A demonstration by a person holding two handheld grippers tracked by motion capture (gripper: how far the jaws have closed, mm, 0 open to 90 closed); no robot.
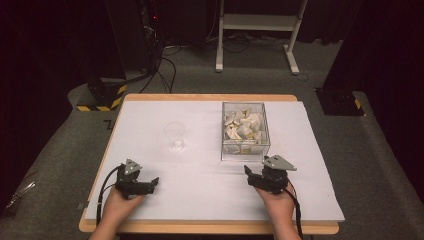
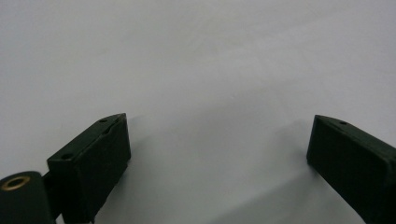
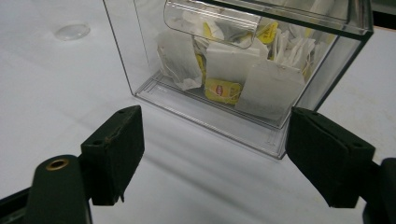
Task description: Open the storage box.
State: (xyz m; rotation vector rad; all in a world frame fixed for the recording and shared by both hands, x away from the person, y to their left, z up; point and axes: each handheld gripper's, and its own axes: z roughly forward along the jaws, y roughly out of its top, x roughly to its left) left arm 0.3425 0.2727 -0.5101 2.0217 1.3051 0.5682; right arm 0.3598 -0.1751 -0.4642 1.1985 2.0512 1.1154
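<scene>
A person's right gripper (image 1: 253,175) hovers low over the white bench (image 1: 200,200), its fingers (image 3: 114,154) spread wide and empty, lined up on the near wall of a clear plastic box (image 1: 245,131) that stands just ahead of them at the bench's right centre. The box is packed with paper tea bags (image 3: 261,88), several showing yellow tags, and a clear flap (image 3: 210,21) hangs at its front, apparently the way in to draw one out. A clear glass (image 1: 175,136) stands well apart to the left, likely waiting to receive a bag. The left gripper (image 1: 150,184) rests near the bench's front edge, its fingers (image 2: 93,163) likewise apart over bare surface, seemingly parked out of the way.
</scene>
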